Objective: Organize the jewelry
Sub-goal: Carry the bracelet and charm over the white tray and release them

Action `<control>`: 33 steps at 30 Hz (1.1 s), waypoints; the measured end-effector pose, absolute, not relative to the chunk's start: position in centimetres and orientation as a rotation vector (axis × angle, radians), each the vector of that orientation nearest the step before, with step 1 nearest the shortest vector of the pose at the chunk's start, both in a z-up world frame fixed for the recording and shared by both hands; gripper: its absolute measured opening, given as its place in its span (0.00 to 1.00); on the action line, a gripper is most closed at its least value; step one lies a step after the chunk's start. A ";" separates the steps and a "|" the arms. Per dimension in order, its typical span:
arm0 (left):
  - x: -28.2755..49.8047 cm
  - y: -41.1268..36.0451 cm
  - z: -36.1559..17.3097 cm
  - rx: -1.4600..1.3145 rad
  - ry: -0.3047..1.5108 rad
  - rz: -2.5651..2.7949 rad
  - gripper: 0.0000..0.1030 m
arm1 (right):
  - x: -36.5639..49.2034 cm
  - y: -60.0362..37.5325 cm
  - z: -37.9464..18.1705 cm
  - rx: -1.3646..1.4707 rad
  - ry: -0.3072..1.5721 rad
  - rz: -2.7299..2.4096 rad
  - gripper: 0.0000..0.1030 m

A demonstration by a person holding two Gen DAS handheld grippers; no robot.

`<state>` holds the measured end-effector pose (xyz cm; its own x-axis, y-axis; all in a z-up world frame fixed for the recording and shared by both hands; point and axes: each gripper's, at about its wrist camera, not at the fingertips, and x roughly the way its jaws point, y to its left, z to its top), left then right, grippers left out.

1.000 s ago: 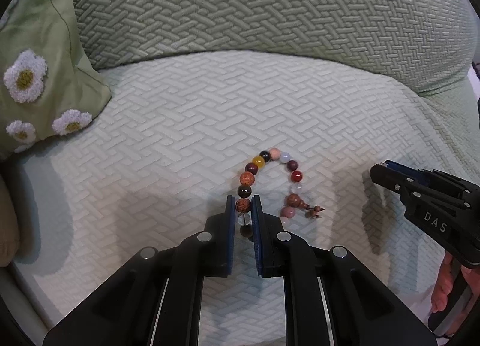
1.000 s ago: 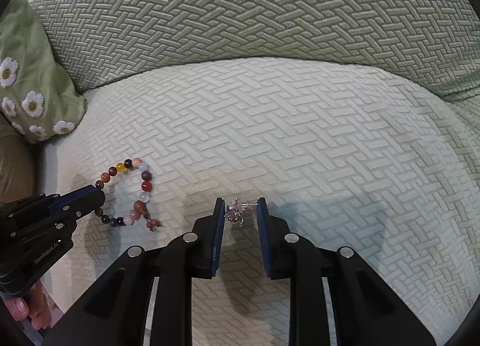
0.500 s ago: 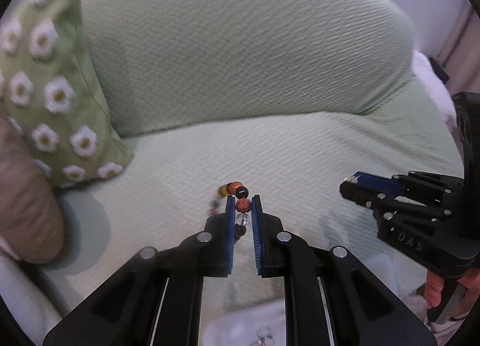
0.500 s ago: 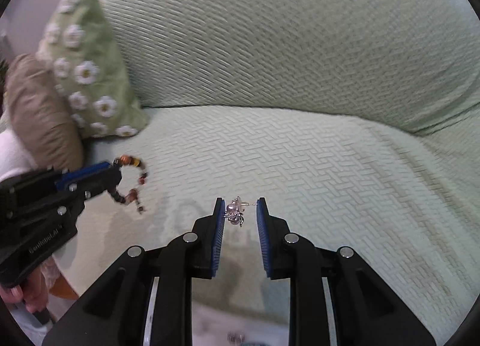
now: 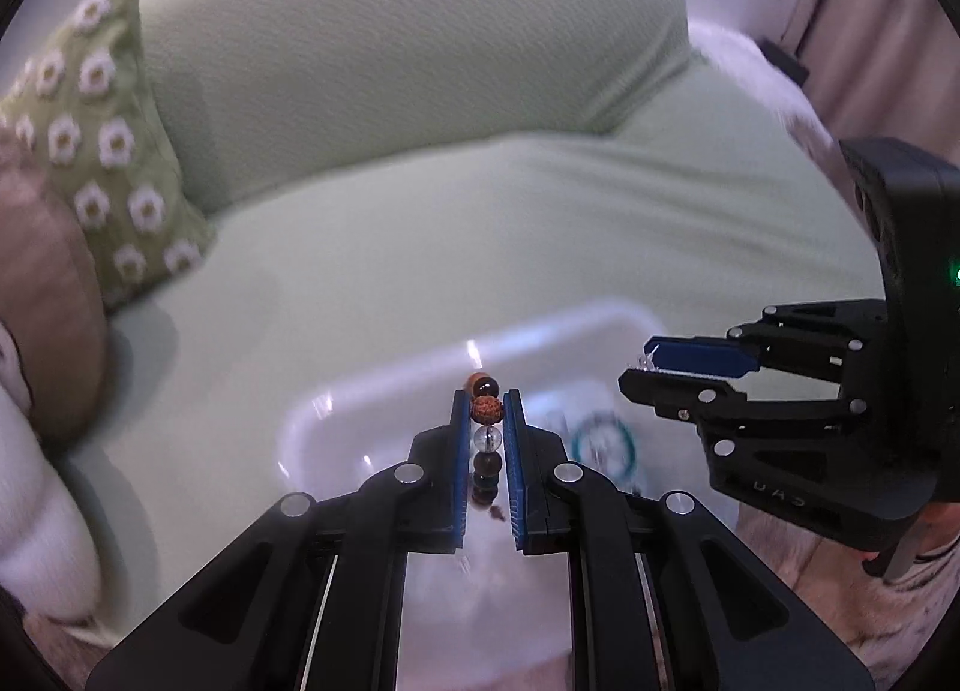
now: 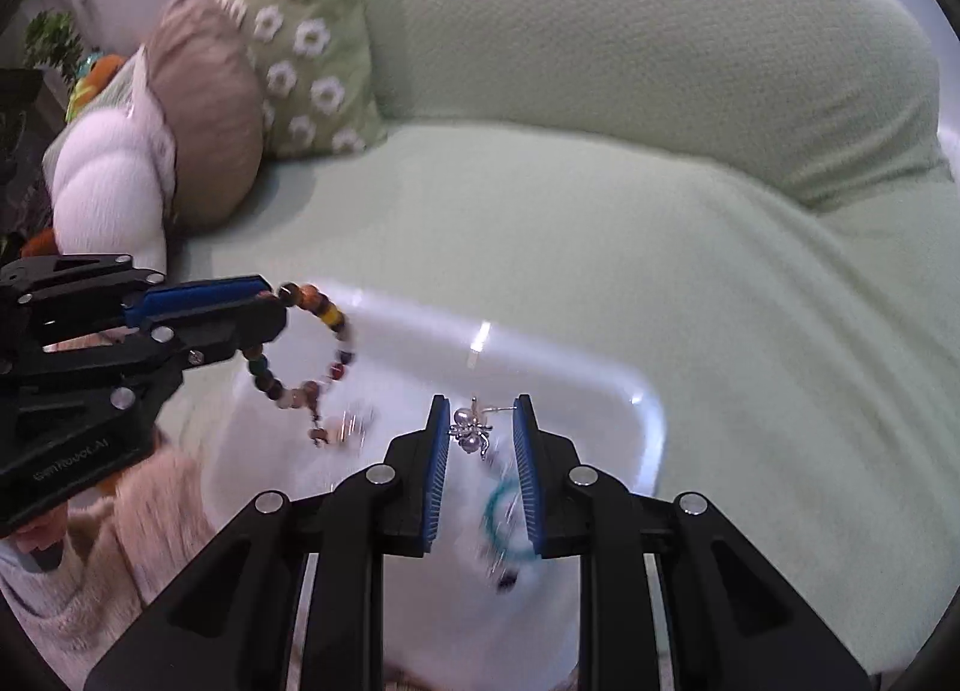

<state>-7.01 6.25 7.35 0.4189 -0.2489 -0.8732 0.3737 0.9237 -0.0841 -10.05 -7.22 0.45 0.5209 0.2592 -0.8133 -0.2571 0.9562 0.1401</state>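
Note:
My left gripper (image 5: 485,400) is shut on a multicoloured bead bracelet (image 5: 485,406); in the right wrist view the bracelet (image 6: 312,343) dangles in a loop from that gripper (image 6: 264,301). My right gripper (image 6: 480,421) is shut on a small silver pearl earring (image 6: 471,430); it also shows at the right of the left wrist view (image 5: 645,370). Both grippers hang above a clear plastic tray (image 6: 651,412) at the sofa's front edge. A teal ring-shaped bracelet (image 6: 501,520) and small blurred pieces lie in the tray (image 5: 300,421).
A pale green sofa seat (image 6: 660,247) and backrest (image 5: 420,43) fill the view. A green daisy cushion (image 6: 300,31), a brown cushion (image 6: 204,109) and a white one (image 6: 108,181) sit at the left. A person's hand and knitted sleeve (image 6: 90,559) are at lower left.
Both grippers lifted their pieces off the sofa seat and pulled back. The bracelet now hangs in the air, and the clear tray has come into view beneath them.

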 end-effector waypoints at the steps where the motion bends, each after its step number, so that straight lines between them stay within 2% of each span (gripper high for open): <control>1: -7.5 6.3 6.3 0.129 1.090 -0.391 0.10 | -10.5 -7.2 -0.4 0.002 0.988 0.308 0.22; 10: -9.5 7.0 -2.8 0.130 1.252 -0.332 0.10 | -11.5 -6.5 -7.0 0.000 1.109 0.291 0.22; 21: -9.4 8.4 -3.2 0.093 1.257 -0.292 0.11 | -10.4 -4.8 -9.2 0.003 1.164 0.296 0.22; 22: -9.4 8.5 -3.2 0.092 1.258 -0.289 0.11 | -10.4 -4.8 -9.1 0.008 1.163 0.291 0.25; 23: -9.4 8.7 -3.0 0.088 1.255 -0.284 0.12 | -10.3 -5.0 -8.9 0.014 1.157 0.289 0.34; 25: -9.4 8.9 -2.9 0.085 1.253 -0.279 0.13 | -10.5 -5.3 -8.5 0.020 1.135 0.284 0.38; 28: -9.7 9.0 -1.9 0.088 1.227 -0.268 0.24 | -11.0 -5.8 -7.4 0.038 1.105 0.292 0.38; 30: -10.0 9.2 -1.0 0.098 1.192 -0.250 0.45 | -11.5 -6.3 -6.3 0.036 1.072 0.287 0.41; 32: -10.4 9.4 0.1 0.113 1.154 -0.237 0.53 | -12.3 -6.9 -5.3 0.017 1.021 0.275 0.54; 33: -10.3 9.5 0.3 0.116 1.144 -0.231 0.55 | -12.5 -7.1 -4.8 0.007 0.996 0.273 0.57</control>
